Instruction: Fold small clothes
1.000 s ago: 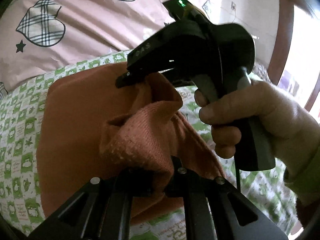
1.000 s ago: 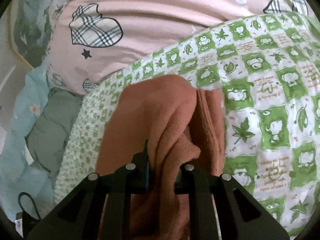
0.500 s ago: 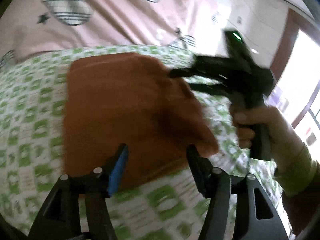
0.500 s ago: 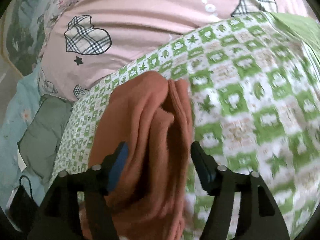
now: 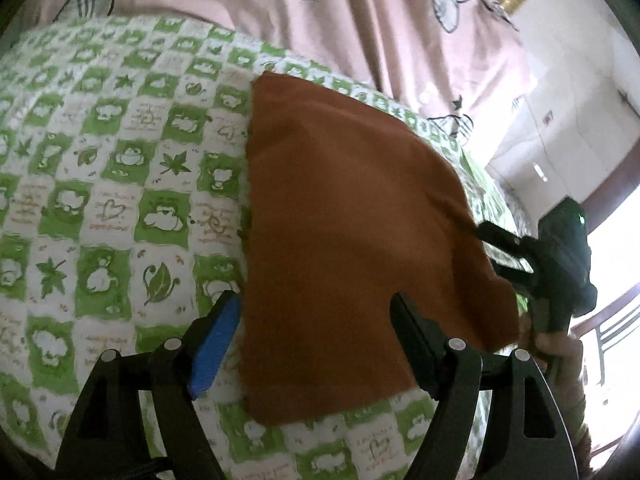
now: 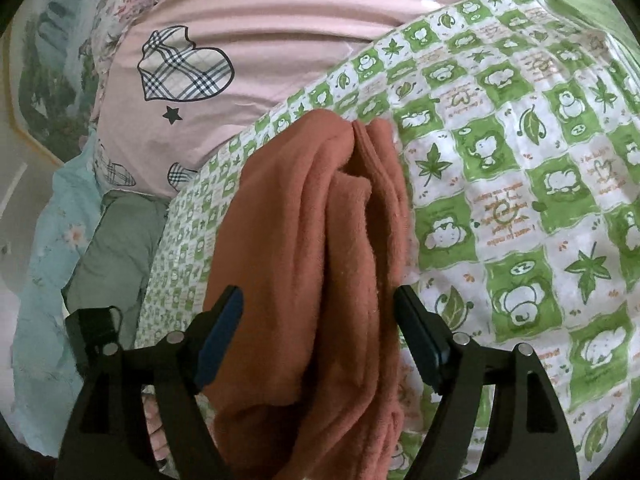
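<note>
A small rust-orange garment lies folded flat on a green-and-white checked sheet. My left gripper is open just above its near edge, holding nothing. In the right wrist view the same garment shows as stacked layers with their folded edges facing me. My right gripper is open, with its jaws either side of those layers and apart from them. The right gripper also shows in the left wrist view at the garment's right edge, held in a hand.
A pink quilt with plaid hearts is bunched behind the sheet. A grey-green cushion and light blue floral bedding lie at the left. A white wall and bright window are at the right.
Both grippers opened and let go of the garment, which dropped and now lies flat and folded. Both grippers have drawn back a little from it.
</note>
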